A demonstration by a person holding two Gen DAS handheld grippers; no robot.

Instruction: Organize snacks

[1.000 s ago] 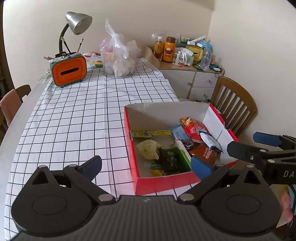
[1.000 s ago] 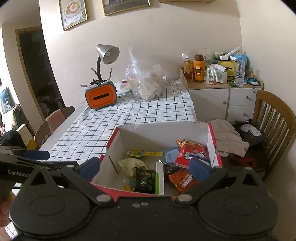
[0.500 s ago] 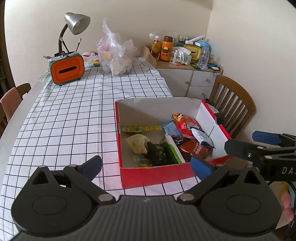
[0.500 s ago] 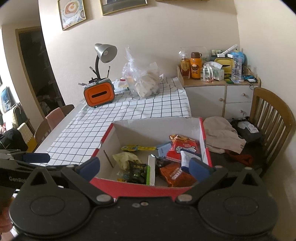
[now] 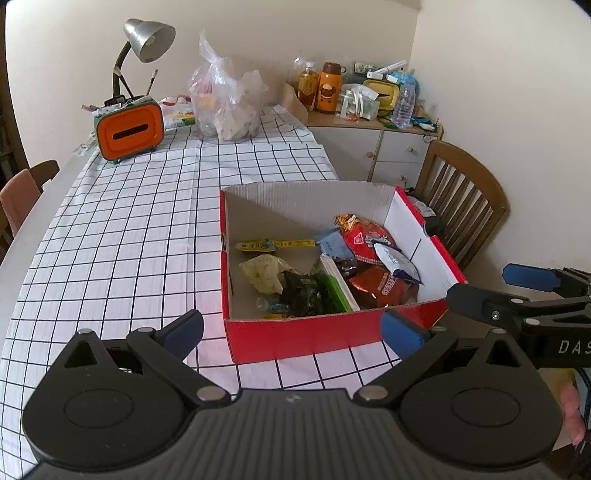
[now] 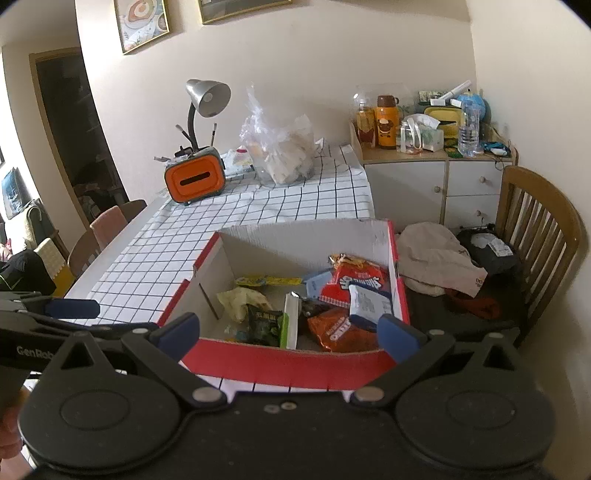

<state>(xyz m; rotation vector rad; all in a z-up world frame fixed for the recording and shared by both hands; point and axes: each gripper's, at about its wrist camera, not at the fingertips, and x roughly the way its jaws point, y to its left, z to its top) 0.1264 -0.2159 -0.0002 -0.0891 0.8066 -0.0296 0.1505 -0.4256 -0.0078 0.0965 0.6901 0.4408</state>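
The red snack box [image 5: 295, 341] sits flat, open side up — long side pointing away. Left gripper [image 5: 291, 328] and right gripper [image 6: 290, 330] gape wide, holding nothing.

The right gripper [image 5: 532, 291], beside the red box [image 5: 303, 338], carries the letters "DAS". The left gripper [image 6: 55, 314] carries "GenRob". Snack labels are not readable.

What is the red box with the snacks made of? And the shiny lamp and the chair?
The red box looks like cardboard: ridged grey-brown inner walls, printed red outside. The lamp shade looks like metal, silver with a soft sheen, though painted plastic is possible. The chair looks like varnished brown wood, with slats.
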